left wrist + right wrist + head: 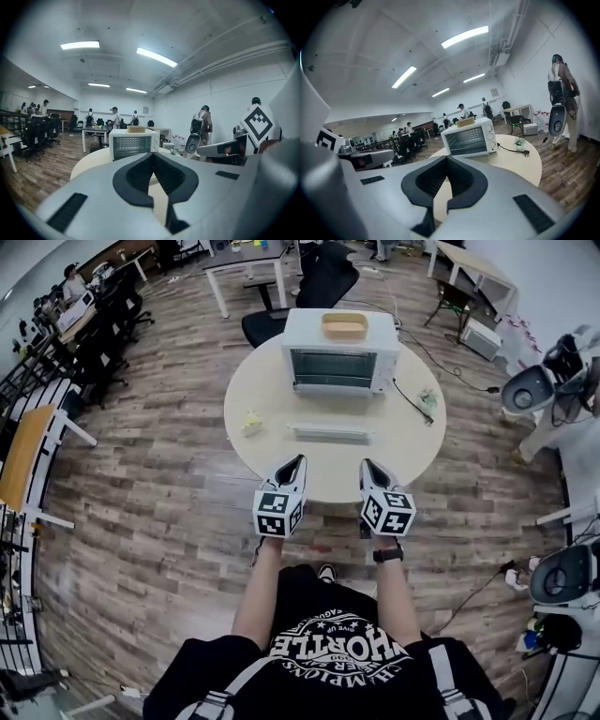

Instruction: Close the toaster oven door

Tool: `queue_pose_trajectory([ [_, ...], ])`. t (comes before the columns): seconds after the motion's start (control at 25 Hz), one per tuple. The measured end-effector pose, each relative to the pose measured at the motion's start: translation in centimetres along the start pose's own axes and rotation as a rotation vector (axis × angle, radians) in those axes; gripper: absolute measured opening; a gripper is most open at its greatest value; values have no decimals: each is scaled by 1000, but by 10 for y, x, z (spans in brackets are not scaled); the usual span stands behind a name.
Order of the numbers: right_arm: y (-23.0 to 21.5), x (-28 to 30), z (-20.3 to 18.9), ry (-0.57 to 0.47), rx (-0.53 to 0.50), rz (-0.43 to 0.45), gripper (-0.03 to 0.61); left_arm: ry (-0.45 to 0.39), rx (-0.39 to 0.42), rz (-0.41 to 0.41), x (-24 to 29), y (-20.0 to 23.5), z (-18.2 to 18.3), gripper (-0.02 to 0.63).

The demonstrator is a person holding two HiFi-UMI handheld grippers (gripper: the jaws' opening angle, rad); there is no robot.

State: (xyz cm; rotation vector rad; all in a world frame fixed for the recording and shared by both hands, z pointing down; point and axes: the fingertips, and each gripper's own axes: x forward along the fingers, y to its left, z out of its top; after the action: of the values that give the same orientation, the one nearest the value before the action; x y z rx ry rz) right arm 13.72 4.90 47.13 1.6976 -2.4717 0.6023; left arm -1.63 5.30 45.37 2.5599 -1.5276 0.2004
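Currently both pairs of fingers (pixel 429 180) are sitting clenched and empty. The left gripper (pixel 295 462) and the right gripper (pixel 368 465) are hovering over the near edge of the round table (pixel 417 442), low in the centre of the head view. The toaster oven (pixel 340 352) is standing at the table's far side, upper centre, well apart from both. A pale bar (pixel 330 432) is lying between the grippers and the oven; I am reading it as the front edge of the dropped door, though the gripper views are hiding that strip. If so, the risk is sitting in the lift: closed tips are offering only a narrow, smooth point, so they may be slipping off the edge and letting the door fall back, or shoving the light oven backward across the slick tabletop. A hard swing may also be shaking the tan tray (pixel 344 325) resting on the roof. The oven is looking like a boxy white painted-metal shell whose dark front is showing wire racks. The table is presenting a matte cream disc, and the fingers are carrying dark ribbed lining inside smooth grey plastic.
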Motion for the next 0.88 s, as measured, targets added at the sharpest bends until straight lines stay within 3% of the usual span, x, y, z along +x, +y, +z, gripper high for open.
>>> queue_pose_trajectory([
  [0.4, -21, 19, -8, 65, 47, -4, 19, 64, -38, 8, 18, 3, -16, 18],
  [0.88, -39, 48, -13, 119, 73, -30, 18, 93, -68, -40, 56, 12, -24, 20],
])
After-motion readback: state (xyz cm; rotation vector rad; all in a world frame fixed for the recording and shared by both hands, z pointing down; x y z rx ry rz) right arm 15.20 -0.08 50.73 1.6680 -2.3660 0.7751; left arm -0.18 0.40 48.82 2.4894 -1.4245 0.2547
